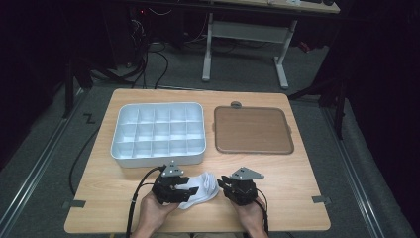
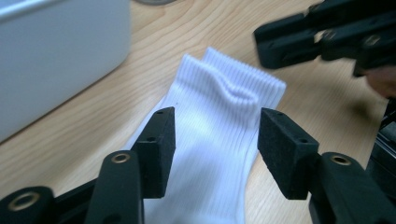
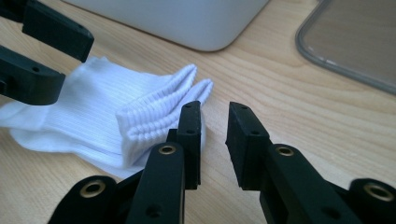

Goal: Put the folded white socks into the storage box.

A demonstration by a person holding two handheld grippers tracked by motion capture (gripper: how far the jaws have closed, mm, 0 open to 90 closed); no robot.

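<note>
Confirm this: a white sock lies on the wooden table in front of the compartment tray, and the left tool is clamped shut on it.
Not clamped. In the left gripper view the left tool stands open over the white sock, its pads clear of the fabric. The sock does lie on the table in front of the compartment tray.

bare tabletop [image 1: 292, 193] right, compartment tray [image 1: 157, 133] blocking ahead

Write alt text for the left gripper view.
A white ribbed sock lies on a wooden table between the open black jaws of the left gripper, which do not press on it. A white bin stands at upper left, and the right gripper shows at upper right.
</note>
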